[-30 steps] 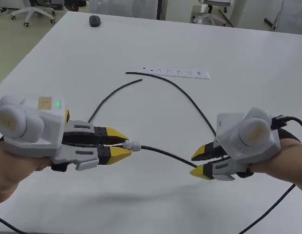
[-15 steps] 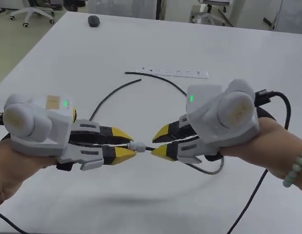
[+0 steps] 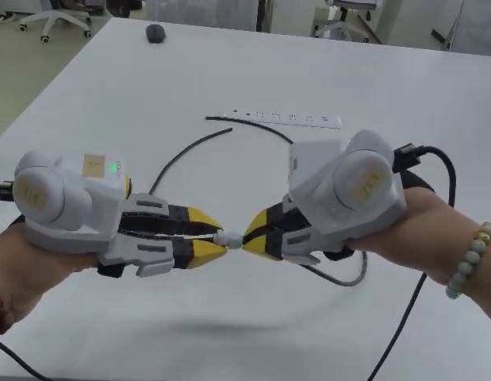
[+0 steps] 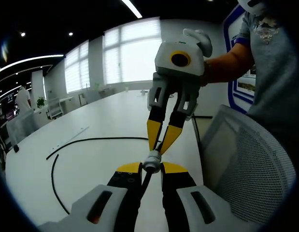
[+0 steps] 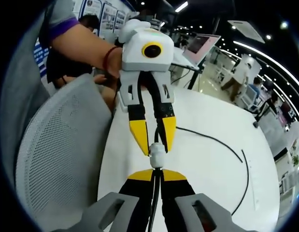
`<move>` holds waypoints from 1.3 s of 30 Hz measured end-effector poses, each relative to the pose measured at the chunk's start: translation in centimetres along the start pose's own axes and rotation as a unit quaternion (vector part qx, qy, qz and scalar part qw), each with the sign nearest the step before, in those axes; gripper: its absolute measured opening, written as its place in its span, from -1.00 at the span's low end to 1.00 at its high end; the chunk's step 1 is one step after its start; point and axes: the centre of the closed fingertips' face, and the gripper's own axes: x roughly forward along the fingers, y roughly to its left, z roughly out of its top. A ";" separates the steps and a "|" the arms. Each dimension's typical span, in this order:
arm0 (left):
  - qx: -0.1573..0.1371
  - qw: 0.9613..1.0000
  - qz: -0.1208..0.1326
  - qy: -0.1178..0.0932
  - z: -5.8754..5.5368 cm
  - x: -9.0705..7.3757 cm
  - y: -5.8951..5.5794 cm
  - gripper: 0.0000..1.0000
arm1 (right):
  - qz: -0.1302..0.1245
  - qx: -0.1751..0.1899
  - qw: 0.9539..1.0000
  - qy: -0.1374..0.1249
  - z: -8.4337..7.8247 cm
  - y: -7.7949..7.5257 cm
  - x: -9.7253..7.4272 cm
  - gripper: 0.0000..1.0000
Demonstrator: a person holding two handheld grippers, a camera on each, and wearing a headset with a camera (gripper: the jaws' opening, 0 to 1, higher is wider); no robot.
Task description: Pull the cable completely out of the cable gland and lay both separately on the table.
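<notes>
A: Where's the piece?

B: Small white plastic cable gland (image 3: 228, 238), held clear of the white table (image 3: 229, 63), just below the middle of the head view. The left gripper (image 3: 216, 238) comes in from nine o'clock with its yellow tips pressed onto the gland. The right gripper (image 3: 251, 236) comes in from three o'clock, tips pinching the thin black cable (image 3: 340, 279) right at the gland's mouth, almost touching it.

A: Slack?

B: A loop hangs at four o'clock, behind the right gripper. Another run lies on the table at eleven o'clock, short of the flat white power strip (image 3: 285, 119) at twelve.

A: Left gripper view?

B: Agrees. A dark line runs back between its own jaws. Cable or gap, can't tell.

A: What could go wrong?

B: Only the tips hold the gland, and it's small and round, so a hard tug could twist it out. The cable may slide through the right gripper's pinch. If the gland's seal grips tightly, both may move together. The table run could drag into the power strip.
</notes>
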 end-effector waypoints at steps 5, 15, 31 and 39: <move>0.002 1.000 0.004 0.002 -0.1 -0.2 0.3 -0.69 | -0.004 -0.006 1.000 0.007 -0.8 -0.2 -0.4 -1.00; -0.003 1.000 0.015 0.003 -0.5 -1.3 1.0 -0.69 | -0.011 0.018 1.000 0.022 -3.7 -0.9 -1.7 -1.00; -0.004 1.000 0.020 0.008 -0.9 -1.4 1.1 -0.69 | -0.014 0.031 0.999 0.029 -5.3 -1.0 -2.3 -1.00; -0.007 1.000 0.025 0.010 -1.2 -2.0 1.4 -0.69 | -0.017 0.037 0.998 0.037 -6.2 -1.0 -2.6 -1.00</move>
